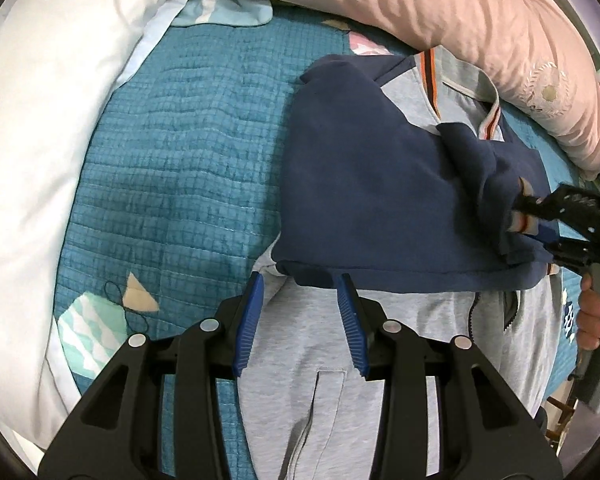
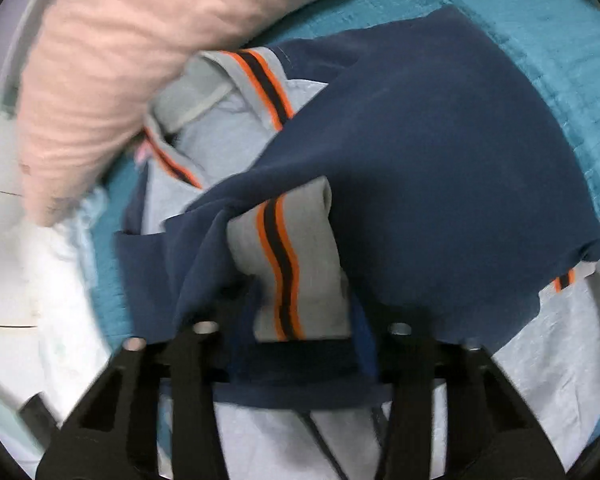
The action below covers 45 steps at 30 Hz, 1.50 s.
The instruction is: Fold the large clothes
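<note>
Jacket (image 1: 380, 208), navy and grey, lies on teal quilt (image 1: 188, 152) on bed, navy sleeve folded across grey body just ahead of your left tongs (image 1: 300, 280). Left tongs spread, holding nothing, tips at sleeve's edge. Your right tongs (image 2: 300, 316) pinching striped cuff (image 2: 296, 264) of other sleeve. Pink duvet (image 1: 440, 12) beyond jacket; white pillow (image 1: 40, 140) left of left tongs.

Bed covered by teal quilted bedspread (image 1: 188, 152). Lying on it: navy-and-grey zip jacket (image 1: 380, 184), partly folded; pink duvet (image 1: 440, 12) along far edge; white pillow (image 1: 40, 120) at left.
</note>
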### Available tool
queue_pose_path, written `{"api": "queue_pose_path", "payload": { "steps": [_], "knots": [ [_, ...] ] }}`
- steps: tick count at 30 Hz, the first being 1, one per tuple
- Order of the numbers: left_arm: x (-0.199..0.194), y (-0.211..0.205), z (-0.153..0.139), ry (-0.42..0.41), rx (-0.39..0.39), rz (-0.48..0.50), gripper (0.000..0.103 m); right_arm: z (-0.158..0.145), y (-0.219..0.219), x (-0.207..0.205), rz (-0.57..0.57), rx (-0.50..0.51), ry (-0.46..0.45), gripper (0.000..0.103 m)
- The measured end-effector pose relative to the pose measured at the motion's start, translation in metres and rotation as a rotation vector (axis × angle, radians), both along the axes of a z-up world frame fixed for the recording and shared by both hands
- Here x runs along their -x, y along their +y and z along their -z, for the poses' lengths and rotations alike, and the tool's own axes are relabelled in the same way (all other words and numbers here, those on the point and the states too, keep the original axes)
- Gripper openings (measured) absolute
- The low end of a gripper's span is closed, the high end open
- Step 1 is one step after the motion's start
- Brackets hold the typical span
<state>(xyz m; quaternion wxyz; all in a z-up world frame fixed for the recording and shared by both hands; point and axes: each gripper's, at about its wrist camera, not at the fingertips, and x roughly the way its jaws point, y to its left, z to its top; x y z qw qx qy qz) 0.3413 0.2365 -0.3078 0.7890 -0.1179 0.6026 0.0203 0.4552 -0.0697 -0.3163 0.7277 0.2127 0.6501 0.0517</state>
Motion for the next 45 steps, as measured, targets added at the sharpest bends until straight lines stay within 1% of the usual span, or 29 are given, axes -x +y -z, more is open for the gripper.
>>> {"api": "queue_pose_path", "payload": {
  "steps": [1,2,4,5,6,7,8,10,12,13,14,15,17,19,22,23,25,27,29,31,32,33,35,36,38,39,40,42,45],
  "knots": [
    [0.0,0.001,-0.001,-0.006,0.0,-0.002,0.049,-0.004,0.005,0.0,-0.006,-0.009,-0.024,0.016],
    [0.001,0.004,-0.004,-0.017,0.003,-0.004,0.056,-0.013,0.012,0.003,-0.025,-0.01,-0.062,0.015],
    [0.002,0.01,-0.008,-0.034,-0.004,-0.013,0.06,-0.037,0.03,0.01,-0.075,0.006,-0.152,0.014],
    [0.003,0.012,-0.01,-0.036,-0.009,-0.017,0.061,-0.049,0.043,0.013,-0.115,-0.035,-0.18,0.014],
    [0.005,0.017,-0.013,-0.039,-0.01,-0.025,0.063,-0.054,0.05,0.013,-0.138,-0.07,-0.186,0.014],
    [0.007,0.022,-0.015,-0.046,-0.002,-0.036,0.067,-0.062,0.065,0.015,-0.177,-0.119,-0.193,0.014],
    [0.009,0.026,-0.017,-0.052,0.006,-0.045,0.069,-0.07,0.081,0.016,-0.211,-0.132,-0.201,0.014],
    [0.014,0.036,-0.02,-0.059,0.016,-0.072,0.07,-0.077,0.115,0.019,-0.284,-0.12,-0.224,0.014],
    [0.018,0.042,-0.021,-0.065,0.019,-0.089,0.072,-0.073,0.152,0.017,-0.377,-0.115,-0.228,0.024],
    [0.019,0.045,-0.022,-0.068,0.019,-0.099,0.073,-0.064,0.172,0.016,-0.438,-0.128,-0.205,0.041],
    [0.021,0.047,-0.021,-0.066,0.018,-0.106,0.073,-0.055,0.186,0.016,-0.473,-0.145,-0.166,0.063],
    [0.022,0.048,-0.02,-0.06,0.019,-0.108,0.073,-0.047,0.196,0.018,-0.473,-0.147,-0.116,0.067],
    [0.022,0.047,-0.019,-0.053,0.023,-0.103,0.073,-0.046,0.196,0.023,-0.447,-0.185,-0.114,0.067],
    [0.021,0.046,-0.018,-0.05,0.013,-0.098,0.073,-0.052,0.186,0.024,-0.439,-0.207,-0.134,0.066],
    [0.016,0.04,-0.019,-0.06,0.024,-0.093,0.073,-0.065,0.147,0.019,-0.362,-0.195,-0.165,0.066],
    [0.013,0.037,-0.02,-0.063,0.034,-0.091,0.073,-0.069,0.129,0.016,-0.33,-0.166,-0.175,0.066],
    [0.004,0.027,-0.021,-0.068,0.061,-0.078,0.073,-0.078,0.096,0.009,-0.286,-0.035,-0.214,0.065],
    [-0.005,0.016,-0.022,-0.079,0.083,-0.062,0.073,-0.084,0.07,0.004,-0.276,0.078,-0.248,0.057],
    [-0.017,0.002,-0.021,-0.086,0.097,-0.042,0.073,-0.084,0.034,-0.004,-0.255,0.192,-0.237,0.031],
    [-0.033,-0.015,-0.017,-0.086,0.12,-0.015,0.073,-0.077,0.0,-0.008,-0.214,0.23,-0.19,0.015],
    [-0.039,-0.021,-0.014,-0.08,0.128,-0.01,0.07,-0.071,-0.017,-0.01,-0.19,0.249,-0.163,0.012],
    [-0.047,-0.028,-0.009,-0.07,0.132,-0.005,0.066,-0.064,-0.034,-0.011,-0.17,0.295,-0.137,0.012],
    [-0.063,-0.038,0.006,-0.033,0.097,0.008,0.045,-0.055,-0.064,-0.007,-0.152,0.358,-0.121,0.01],
    [-0.072,-0.043,0.018,0.0,0.055,0.01,0.042,-0.046,-0.076,-0.007,-0.143,0.374,-0.096,0.01],
    [-0.083,-0.046,0.041,0.053,0.032,0.007,0.041,-0.022,-0.092,-0.005,-0.128,0.376,-0.026,0.003],
    [-0.086,-0.047,0.047,0.045,0.019,0.004,0.041,-0.006,-0.102,-0.004,-0.12,0.39,0.02,0.001],
    [-0.086,-0.049,0.046,0.035,0.005,0.006,0.041,0.005,-0.109,-0.003,-0.117,0.377,0.036,0.0],
    [-0.089,-0.051,0.046,0.05,-0.006,-0.004,0.041,0.014,-0.114,0.001,-0.118,0.351,0.001,0.0],
    [-0.091,-0.053,0.039,0.064,-0.018,0.025,0.042,0.005,-0.11,0.003,-0.121,0.373,-0.01,0.001]
  ]
}}
